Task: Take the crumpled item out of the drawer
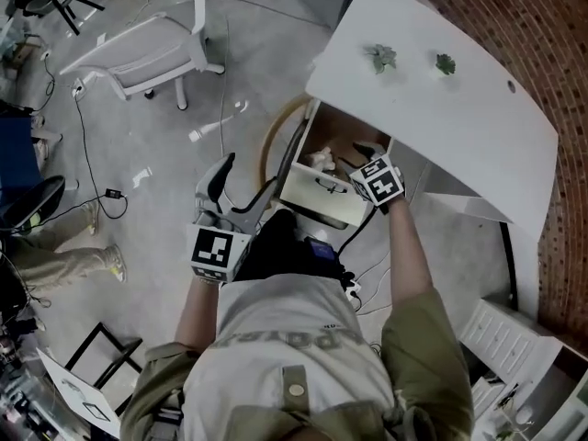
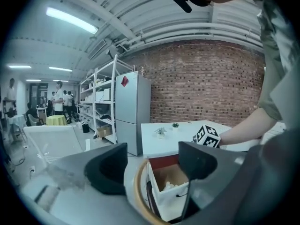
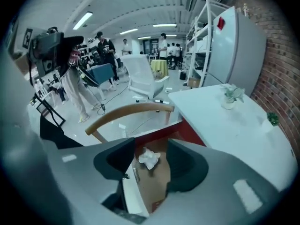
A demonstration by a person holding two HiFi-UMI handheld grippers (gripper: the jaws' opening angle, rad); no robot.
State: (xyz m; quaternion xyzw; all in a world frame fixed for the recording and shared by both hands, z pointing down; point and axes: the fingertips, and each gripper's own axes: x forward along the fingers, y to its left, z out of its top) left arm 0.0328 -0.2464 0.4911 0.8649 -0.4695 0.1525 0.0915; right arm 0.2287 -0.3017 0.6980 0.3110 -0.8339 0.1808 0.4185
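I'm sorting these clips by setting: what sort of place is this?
Most likely a lab or workshop space rather than a home: it has a red brick wall, tall white metal shelving racks beside a pale grey fridge, and a bare grey concrete floor.

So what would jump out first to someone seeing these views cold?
The open drawer under the white desk, with a crumpled paper lying inside. The right gripper hangs above it with its jaws apart; the paper is framed between them but untouched. The left gripper is held back near the chair, open and empty.
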